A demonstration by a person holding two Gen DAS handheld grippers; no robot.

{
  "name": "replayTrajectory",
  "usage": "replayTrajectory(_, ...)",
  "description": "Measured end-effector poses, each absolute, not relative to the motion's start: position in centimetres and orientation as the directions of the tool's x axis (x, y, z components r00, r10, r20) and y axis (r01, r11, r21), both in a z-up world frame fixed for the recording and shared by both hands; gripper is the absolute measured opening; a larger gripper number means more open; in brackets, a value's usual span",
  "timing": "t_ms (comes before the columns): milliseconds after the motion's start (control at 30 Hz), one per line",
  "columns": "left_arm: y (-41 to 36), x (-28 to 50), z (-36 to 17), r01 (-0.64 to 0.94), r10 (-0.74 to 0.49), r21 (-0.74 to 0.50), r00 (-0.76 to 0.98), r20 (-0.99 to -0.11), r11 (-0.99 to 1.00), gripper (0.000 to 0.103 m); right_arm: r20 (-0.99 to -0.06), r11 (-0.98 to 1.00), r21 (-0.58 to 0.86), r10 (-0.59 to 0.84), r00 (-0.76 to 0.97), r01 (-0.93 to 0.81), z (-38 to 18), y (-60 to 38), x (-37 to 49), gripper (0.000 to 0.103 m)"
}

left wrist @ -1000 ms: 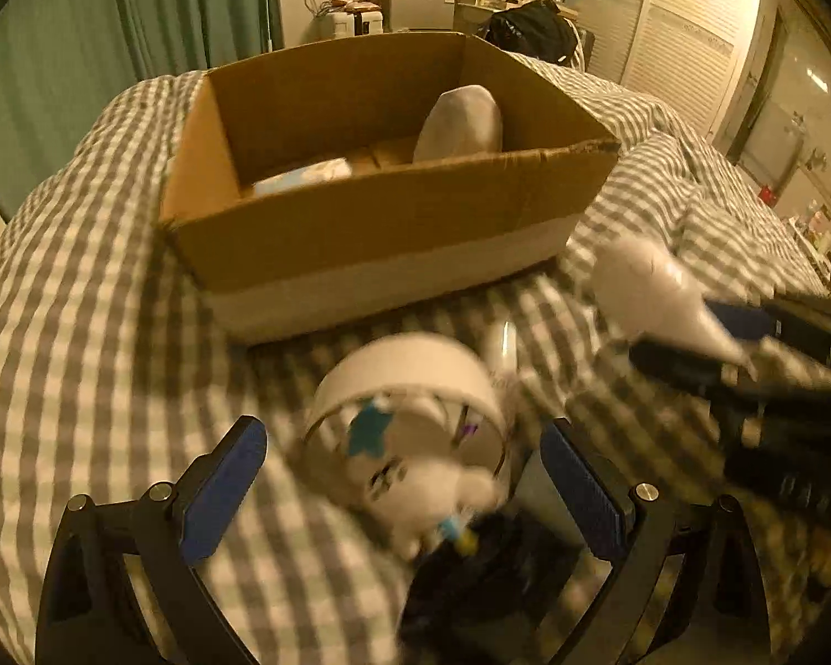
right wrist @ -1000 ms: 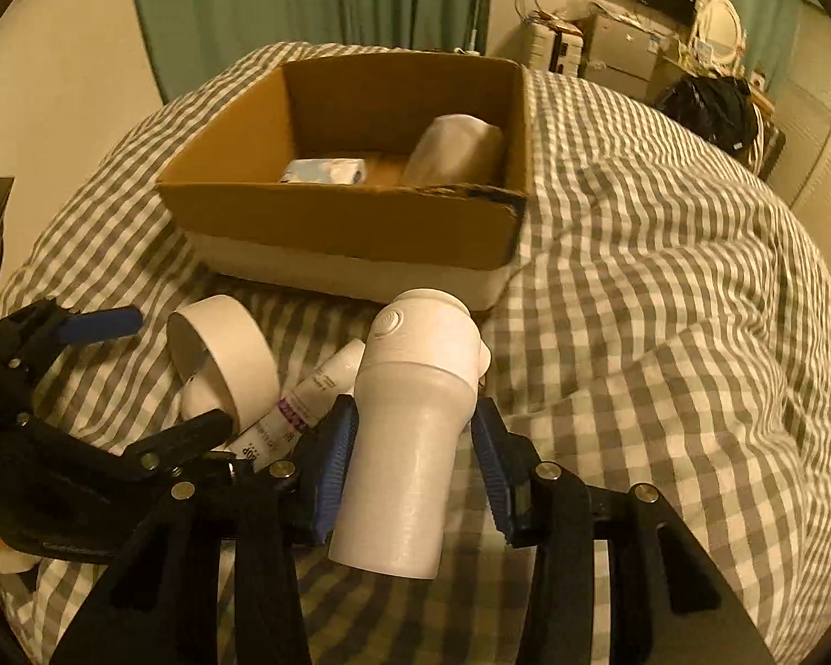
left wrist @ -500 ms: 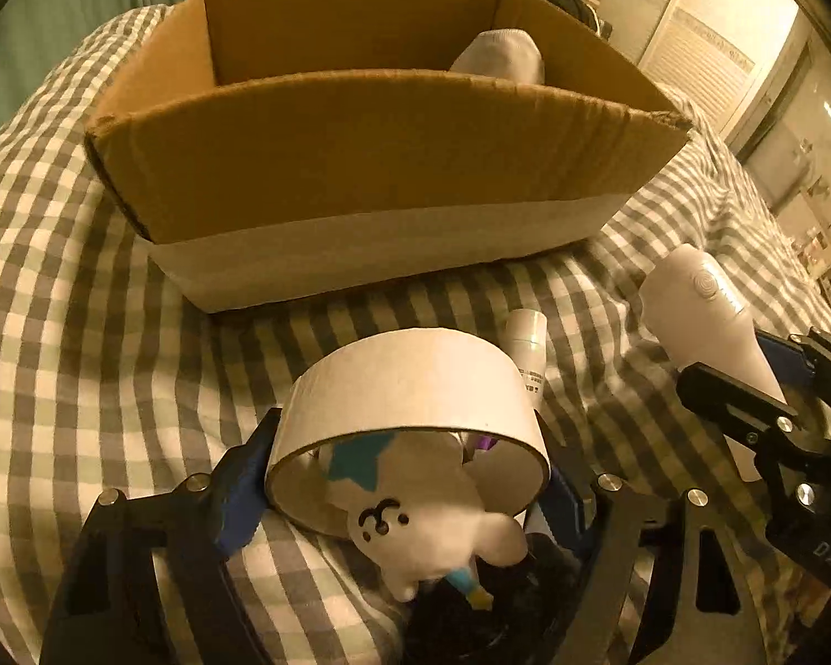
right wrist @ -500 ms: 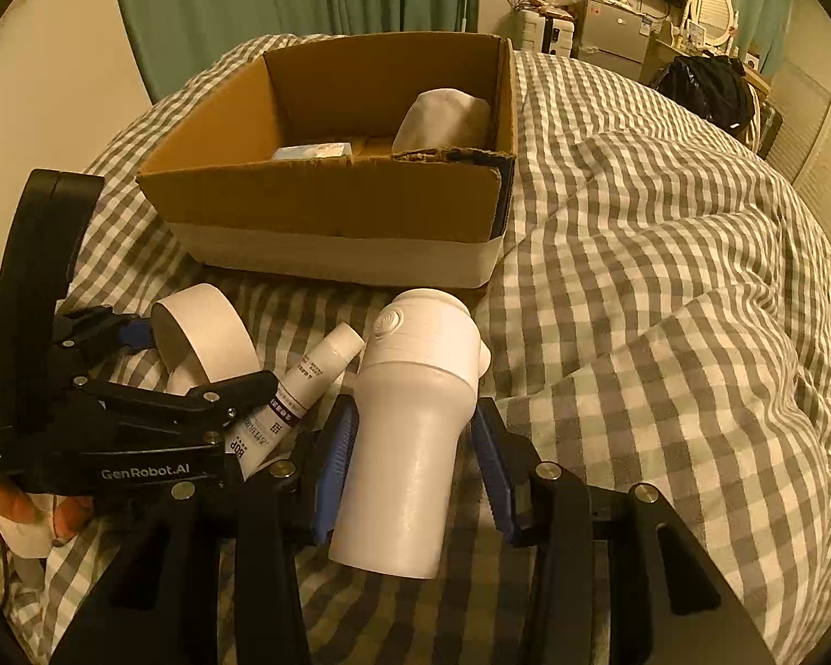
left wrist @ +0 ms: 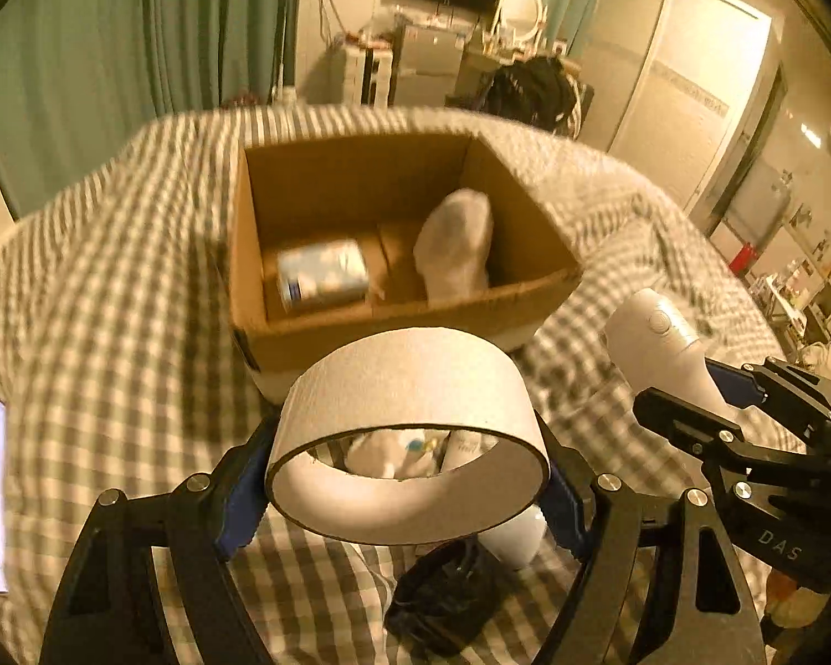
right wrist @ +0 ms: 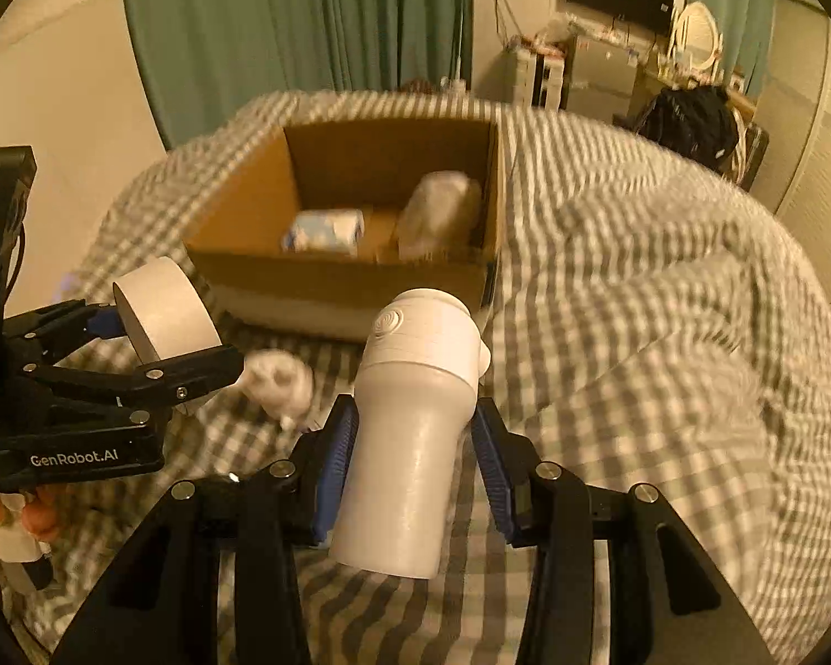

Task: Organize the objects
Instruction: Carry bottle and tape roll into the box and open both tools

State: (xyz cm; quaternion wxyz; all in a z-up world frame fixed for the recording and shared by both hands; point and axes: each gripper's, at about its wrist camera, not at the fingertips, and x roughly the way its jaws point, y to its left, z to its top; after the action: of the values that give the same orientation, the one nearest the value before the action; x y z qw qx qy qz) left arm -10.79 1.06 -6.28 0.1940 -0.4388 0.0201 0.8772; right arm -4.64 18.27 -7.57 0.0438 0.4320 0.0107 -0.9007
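The left tongs [left wrist: 407, 490] pinch a wide white tape roll [left wrist: 410, 426] by its two sides, blue pads pressed against the outer wall, and hold it in the air above the checked bed cover [left wrist: 111, 332], its open ring facing the camera. Through the ring a small white plush toy [left wrist: 393, 451] shows on the cover below, and in the right wrist view the same toy [right wrist: 280, 382] lies just in front of the box. Beside a crumpled black item [left wrist: 443, 598] under the roll, a white tube end [left wrist: 518, 540] pokes out.

The right tongs [right wrist: 410, 454] pinch a white bottle-shaped device [right wrist: 410, 432] around its narrower body, the wider capped head pointing away toward the box; it too is held clear of the bed. From the left wrist camera it appears at the right edge [left wrist: 659, 349], held in the right tongs [left wrist: 709, 404].

An open cardboard box [left wrist: 415, 327] sits on the bed ahead of both tools, toward the far end. Inside it a blue-and-white packet [left wrist: 321, 277] lies at the left and a white rounded bundle [left wrist: 457, 246] leans against the right wall. Green curtains [right wrist: 304, 27] hang behind the bed.
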Motion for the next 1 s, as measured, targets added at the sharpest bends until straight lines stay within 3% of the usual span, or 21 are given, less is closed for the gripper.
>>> replayTrajectory(567, 0.2, -11.1, 4.7, -0.339, 0.272, -0.034, -0.685, -0.676, -0.940, 0.083, -0.612, -0.991, -0.019, -0.093, -0.786, 0.131, 4.5, 15.5, -2.7, 0.042)
replayTrajectory(1000, 1.1, -20.5, 3.2, -0.293, 0.249, -0.052, -0.690, -0.680, -0.955, 0.083, -0.609, -0.987, 0.024, -0.140, -0.781, 0.158, 5.5, 14.5, -13.7, 0.042)
